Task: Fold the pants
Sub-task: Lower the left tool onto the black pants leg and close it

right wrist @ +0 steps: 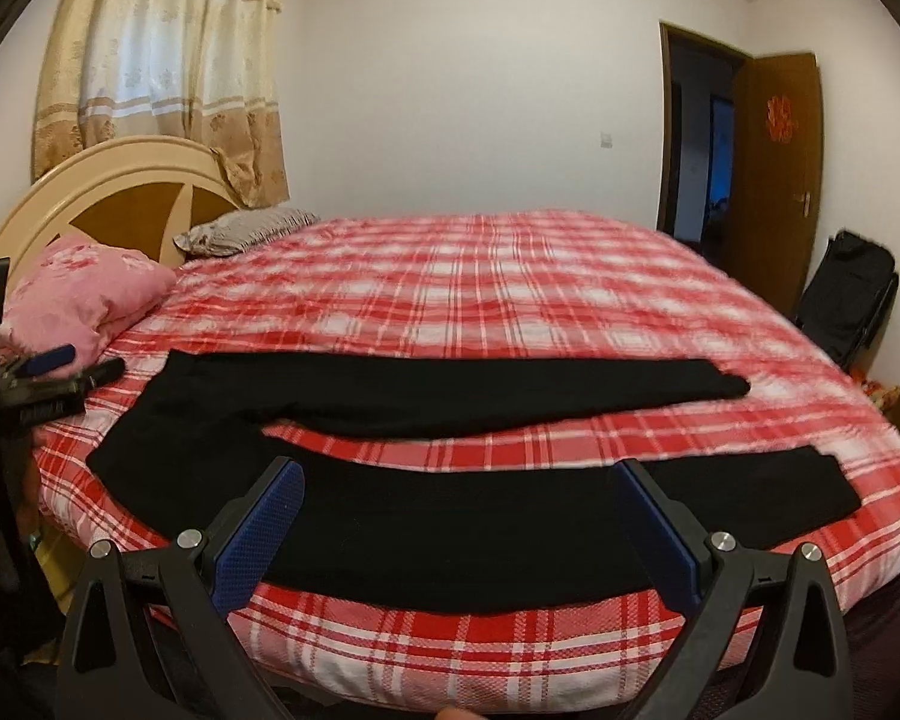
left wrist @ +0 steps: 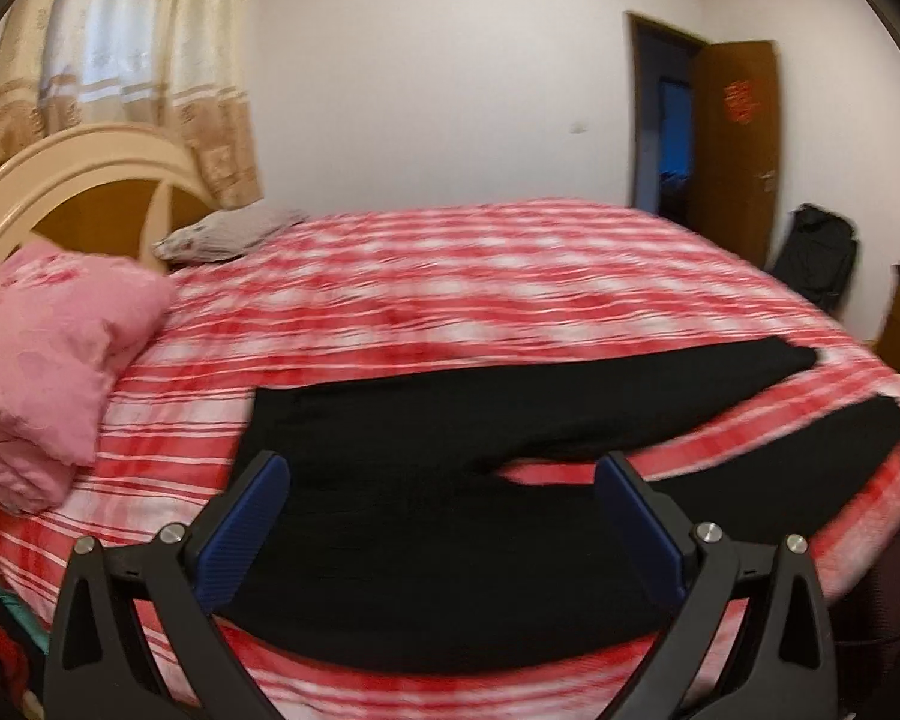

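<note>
Both my left gripper (left wrist: 444, 519) and right gripper (right wrist: 459, 525) hang spread above flat black fabric pants (right wrist: 450, 516); snatching one layer risks bunching.

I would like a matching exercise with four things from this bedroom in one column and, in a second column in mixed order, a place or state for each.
Things:
1. black pants
2. pink quilt
3. wooden door
4. left gripper

Places or states:
A. standing open, at the right of the far wall
B. folded, by the headboard
C. spread flat on the plaid bed, legs apart
D. jaws wide open above the waist end of the pants

Pairs: 1-C, 2-B, 3-A, 4-D
</note>
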Tool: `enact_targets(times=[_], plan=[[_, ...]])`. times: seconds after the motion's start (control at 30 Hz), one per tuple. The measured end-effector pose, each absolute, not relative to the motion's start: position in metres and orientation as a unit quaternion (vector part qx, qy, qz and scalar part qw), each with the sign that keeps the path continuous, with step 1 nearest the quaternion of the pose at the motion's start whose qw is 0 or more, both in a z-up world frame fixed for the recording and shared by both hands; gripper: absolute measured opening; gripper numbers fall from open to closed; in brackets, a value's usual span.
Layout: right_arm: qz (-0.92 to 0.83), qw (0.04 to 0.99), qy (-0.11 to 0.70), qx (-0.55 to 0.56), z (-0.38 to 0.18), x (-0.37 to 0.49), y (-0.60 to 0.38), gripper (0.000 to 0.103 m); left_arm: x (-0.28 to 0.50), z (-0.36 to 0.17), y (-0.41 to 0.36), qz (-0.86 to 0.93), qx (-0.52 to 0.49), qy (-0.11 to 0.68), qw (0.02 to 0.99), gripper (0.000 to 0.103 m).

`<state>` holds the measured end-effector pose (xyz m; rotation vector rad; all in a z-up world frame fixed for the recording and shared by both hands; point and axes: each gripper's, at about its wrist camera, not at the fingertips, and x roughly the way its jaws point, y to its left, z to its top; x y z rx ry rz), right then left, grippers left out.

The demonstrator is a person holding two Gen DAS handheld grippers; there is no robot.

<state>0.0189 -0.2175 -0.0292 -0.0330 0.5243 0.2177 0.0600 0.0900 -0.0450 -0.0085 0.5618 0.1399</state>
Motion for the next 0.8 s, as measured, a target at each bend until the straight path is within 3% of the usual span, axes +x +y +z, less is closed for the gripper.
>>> enact_targets(times=[0.33,0.4,0.5,0.63,0.8], plan=[[0.082,0.941,0.322,0.062,-0.061,0.088,-0.275,0.101,0.147,-0.078,0.229,0.168,-0.024,0.330,0.929,0.103],[0.087,0.936,0.334,0.069,-0.061,0.105,-0.283,0.088,0.163,-0.086,0.242,0.164,-0.035,0.338,0.926,0.101],[0.077,0.932,0.348,0.063,-0.060,0.128,-0.294,0.073,0.188,-0.100,0.255,0.158,-0.040,0.361,0.918,0.092],[0.039,0.933,0.353,0.054,-0.058,0.157,-0.310,0.073,0.218,-0.117,0.268,0.125,-0.064,0.381,0.914,0.074],[0.016,0.929,0.364,0.061,-0.062,0.181,-0.326,0.073,0.249,-0.134,0.277,0.094,-0.068,0.405,0.907,0.063]])
